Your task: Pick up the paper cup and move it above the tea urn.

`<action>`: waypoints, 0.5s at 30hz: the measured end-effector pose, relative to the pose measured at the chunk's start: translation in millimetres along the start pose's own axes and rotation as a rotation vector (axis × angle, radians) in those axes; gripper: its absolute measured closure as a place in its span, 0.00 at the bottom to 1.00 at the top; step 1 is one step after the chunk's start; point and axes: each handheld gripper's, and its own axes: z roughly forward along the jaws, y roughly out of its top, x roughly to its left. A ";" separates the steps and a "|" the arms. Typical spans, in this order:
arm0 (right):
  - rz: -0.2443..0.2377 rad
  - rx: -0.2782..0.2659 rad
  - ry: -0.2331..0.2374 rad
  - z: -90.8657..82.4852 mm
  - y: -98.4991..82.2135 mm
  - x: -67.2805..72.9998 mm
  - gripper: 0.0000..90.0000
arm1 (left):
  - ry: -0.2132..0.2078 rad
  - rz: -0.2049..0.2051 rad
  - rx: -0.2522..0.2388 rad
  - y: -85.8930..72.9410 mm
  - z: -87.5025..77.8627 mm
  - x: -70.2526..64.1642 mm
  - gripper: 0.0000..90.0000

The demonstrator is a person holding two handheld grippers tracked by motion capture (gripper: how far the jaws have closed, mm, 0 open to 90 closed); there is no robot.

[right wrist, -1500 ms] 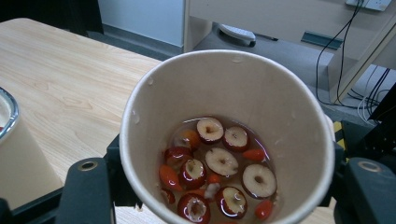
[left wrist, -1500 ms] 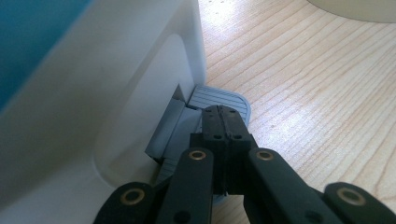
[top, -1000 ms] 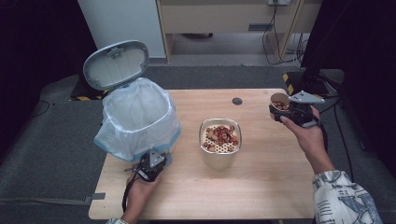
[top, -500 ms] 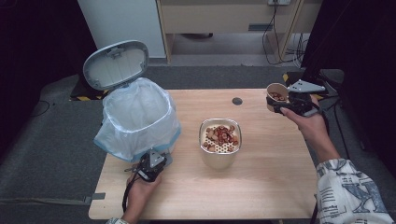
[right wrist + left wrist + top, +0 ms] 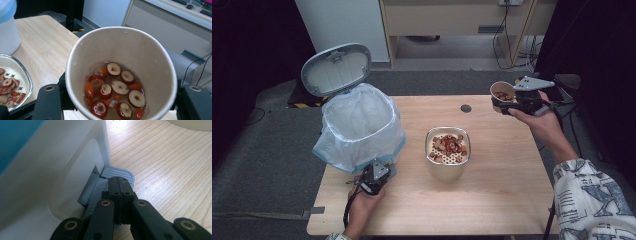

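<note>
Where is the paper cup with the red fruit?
In the high view, the paper cup is at the table's far right, held by the right gripper.

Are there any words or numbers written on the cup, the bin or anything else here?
No, there is nothing to read.
The paper cup is plain inside and on its rim.
The white bin and its lid bear no label.
The bowl and the table have no writing.
The sleeve has a print that spells no word I can make out.
</note>
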 end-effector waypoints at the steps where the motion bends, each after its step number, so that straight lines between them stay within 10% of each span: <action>1: -0.020 -0.002 0.006 0.8 5.9 1.6 0.39 | 0.000 0.000 0.000 0.0 0.0 -0.1 0.99; 15: -0.104 -0.018 0.026 2.6 31.8 21.2 0.39 | 0.003 0.013 -0.004 -0.4 0.1 -0.5 0.99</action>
